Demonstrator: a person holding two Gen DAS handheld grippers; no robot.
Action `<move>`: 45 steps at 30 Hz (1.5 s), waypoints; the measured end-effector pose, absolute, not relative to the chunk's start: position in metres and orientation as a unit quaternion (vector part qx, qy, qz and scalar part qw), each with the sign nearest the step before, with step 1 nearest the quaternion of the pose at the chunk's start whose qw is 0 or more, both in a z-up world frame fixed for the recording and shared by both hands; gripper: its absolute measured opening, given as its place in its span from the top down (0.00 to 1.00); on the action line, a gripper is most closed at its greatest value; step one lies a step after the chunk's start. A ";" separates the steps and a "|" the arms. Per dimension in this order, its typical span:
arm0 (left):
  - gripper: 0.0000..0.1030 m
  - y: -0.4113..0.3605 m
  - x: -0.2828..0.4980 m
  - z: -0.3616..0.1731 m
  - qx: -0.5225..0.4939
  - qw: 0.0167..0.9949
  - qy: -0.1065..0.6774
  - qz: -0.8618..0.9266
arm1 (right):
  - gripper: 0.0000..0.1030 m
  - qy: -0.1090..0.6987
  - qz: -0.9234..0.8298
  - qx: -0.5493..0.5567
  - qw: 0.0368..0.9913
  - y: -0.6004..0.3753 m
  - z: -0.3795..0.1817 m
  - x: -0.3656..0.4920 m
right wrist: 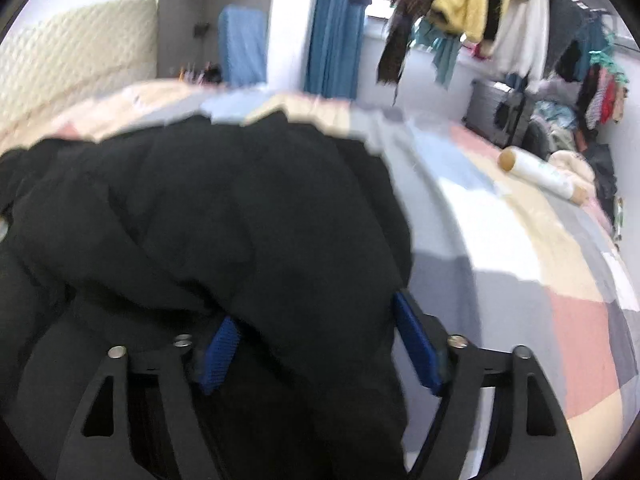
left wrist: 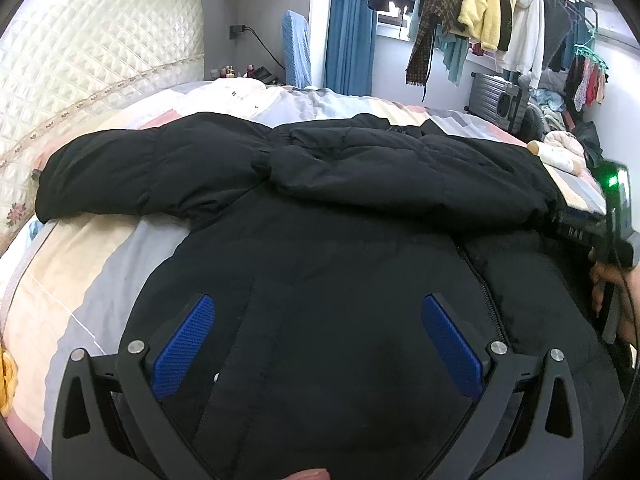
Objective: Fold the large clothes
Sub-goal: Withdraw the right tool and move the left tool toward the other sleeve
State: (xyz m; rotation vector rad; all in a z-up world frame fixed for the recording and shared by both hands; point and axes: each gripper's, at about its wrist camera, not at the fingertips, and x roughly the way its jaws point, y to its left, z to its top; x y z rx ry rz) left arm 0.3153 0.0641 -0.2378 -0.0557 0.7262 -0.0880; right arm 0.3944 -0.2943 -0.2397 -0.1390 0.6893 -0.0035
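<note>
A large black padded jacket (left wrist: 320, 208) lies spread on the bed, one sleeve stretched out to the left and the other folded across its upper body. My left gripper (left wrist: 318, 316) is open, its blue pads (left wrist: 186, 344) hovering over the jacket's lower front beside the zipper. The right gripper's body (left wrist: 616, 216) shows at the right edge of the left wrist view, by the folded sleeve's end. In the blurred right wrist view the right gripper (right wrist: 316, 320) is wide open with a bulge of jacket (right wrist: 224, 220) lying between its fingers.
The bed has a patchwork cover (right wrist: 520, 248) and a quilted cream headboard (left wrist: 80, 64). A white roll (right wrist: 540, 176) lies near the far right edge. Hanging clothes (left wrist: 480, 12) and a grey suitcase (left wrist: 496, 100) stand beyond the bed.
</note>
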 end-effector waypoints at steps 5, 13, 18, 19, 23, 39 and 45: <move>0.00 0.063 0.314 -0.236 -0.028 0.936 0.349 -0.047 | 0.72 0.302 -0.003 -0.027 0.953 -0.296 -0.217 0.398; 0.00 0.063 0.309 -0.232 -0.025 0.937 0.346 -0.053 | 0.80 0.301 -0.058 0.023 0.952 -0.333 -0.218 0.415; 0.00 0.063 0.303 -0.223 -0.045 0.934 0.349 -0.062 | 0.78 0.319 -0.052 0.035 0.946 -0.344 -0.228 0.415; 0.00 0.063 0.301 -0.220 -0.048 0.934 0.347 -0.064 | 0.76 0.319 -0.048 0.035 0.946 -0.342 -0.227 0.412; 0.00 0.058 0.288 -0.208 -0.042 0.939 0.337 -0.060 | 0.62 0.327 -0.026 0.034 0.944 -0.332 -0.214 0.398; 0.00 0.060 0.221 -0.173 -0.049 0.950 0.300 -0.075 | 0.38 0.288 0.058 0.053 0.954 -0.257 -0.129 0.264; 0.00 0.064 0.203 -0.166 -0.058 0.953 0.286 -0.083 | 0.38 0.273 0.089 0.048 0.957 -0.227 -0.122 0.208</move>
